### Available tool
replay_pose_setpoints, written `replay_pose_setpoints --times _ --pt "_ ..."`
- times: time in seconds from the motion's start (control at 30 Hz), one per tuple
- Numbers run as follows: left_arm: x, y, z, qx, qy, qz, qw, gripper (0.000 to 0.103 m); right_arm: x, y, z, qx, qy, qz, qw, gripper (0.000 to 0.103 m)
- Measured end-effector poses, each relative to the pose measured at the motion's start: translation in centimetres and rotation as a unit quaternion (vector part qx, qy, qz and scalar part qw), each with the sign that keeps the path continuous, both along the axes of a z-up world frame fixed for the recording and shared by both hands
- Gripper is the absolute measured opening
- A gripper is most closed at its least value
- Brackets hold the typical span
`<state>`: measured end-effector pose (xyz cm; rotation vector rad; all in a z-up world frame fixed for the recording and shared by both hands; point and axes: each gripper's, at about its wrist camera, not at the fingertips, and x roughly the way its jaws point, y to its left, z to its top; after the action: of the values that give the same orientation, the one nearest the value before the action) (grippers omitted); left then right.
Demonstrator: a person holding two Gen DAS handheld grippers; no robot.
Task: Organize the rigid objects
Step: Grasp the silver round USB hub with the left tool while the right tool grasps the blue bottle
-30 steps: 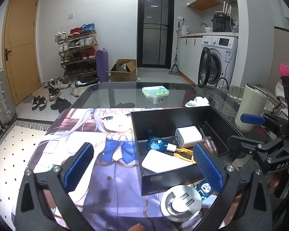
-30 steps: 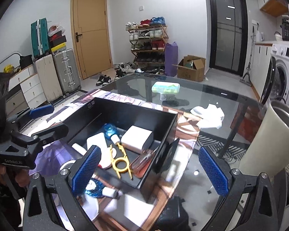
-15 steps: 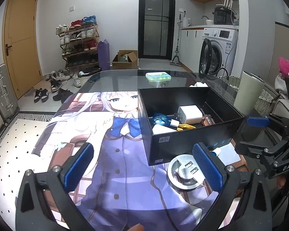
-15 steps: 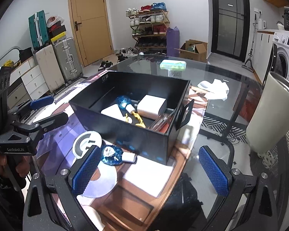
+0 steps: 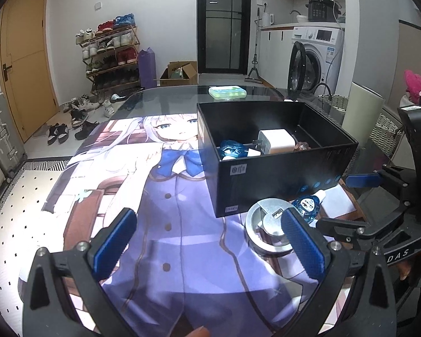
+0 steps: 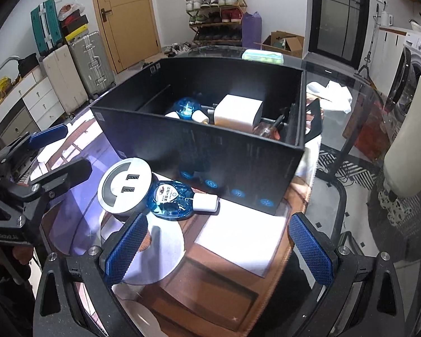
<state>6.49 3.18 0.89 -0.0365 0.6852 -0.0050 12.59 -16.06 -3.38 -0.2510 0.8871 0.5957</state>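
Note:
A black open box [image 5: 280,174] [image 6: 210,154] stands on the glass table. Inside lie a white charger [image 5: 276,141] [image 6: 238,109], a blue bottle [image 5: 233,148] [image 6: 186,108] and a reddish screwdriver [image 6: 269,129]. In front of the box lie a round silver USB socket [image 5: 266,224] [image 6: 125,185] and a second blue bottle [image 5: 308,206] [image 6: 174,200]. My left gripper [image 5: 210,241] is open and empty above the printed mat. My right gripper [image 6: 219,247] is open and empty just short of the loose blue bottle.
An anime-print mat [image 5: 154,196] covers the table's left part. A white sheet [image 6: 238,238] lies under the right gripper. A green case [image 5: 227,92] sits at the far edge. A tall beige cup [image 6: 409,140] and crumpled white cloth [image 6: 331,95] are to the right.
Both grippers have drawn back and dropped lower, so the box now looks farther and is seen more from the side. Both stay open and empty.

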Motion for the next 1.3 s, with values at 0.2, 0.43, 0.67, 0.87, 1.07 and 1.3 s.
replay_pose_setpoints --times 0.2,0.43,0.67,0.87,1.07,1.3 --pt "0.0 0.1 -0.5 0.002 0.003 -0.001 1.0 0.103 -0.1 1.1 -0.7 -0.014 0.001 -0.002 1.0 0.102" --pt "0.0 0.5 -0.9 0.003 0.006 0.002 1.0 0.103 0.2 2.1 -0.9 -0.033 -0.007 -0.018 0.999 0.102" --pt "0.1 1.1 -1.0 0.003 0.006 0.009 0.9999 0.103 0.5 2.6 -0.9 -0.034 -0.005 -0.037 0.999 0.103" --pt "0.2 0.9 -1.0 0.001 0.011 0.006 0.9999 0.103 1.0 2.2 -0.9 -0.033 -0.005 -0.053 0.998 0.103" --pt "0.5 0.2 -1.4 -0.001 0.024 -0.009 0.9997 0.103 1.6 0.3 -0.8 -0.034 -0.002 -0.05 0.998 0.103" --pt "1.2 -0.9 -2.1 -0.001 0.044 -0.023 0.9988 0.103 2.3 -2.3 -1.0 -0.022 0.006 -0.059 0.998 0.103"
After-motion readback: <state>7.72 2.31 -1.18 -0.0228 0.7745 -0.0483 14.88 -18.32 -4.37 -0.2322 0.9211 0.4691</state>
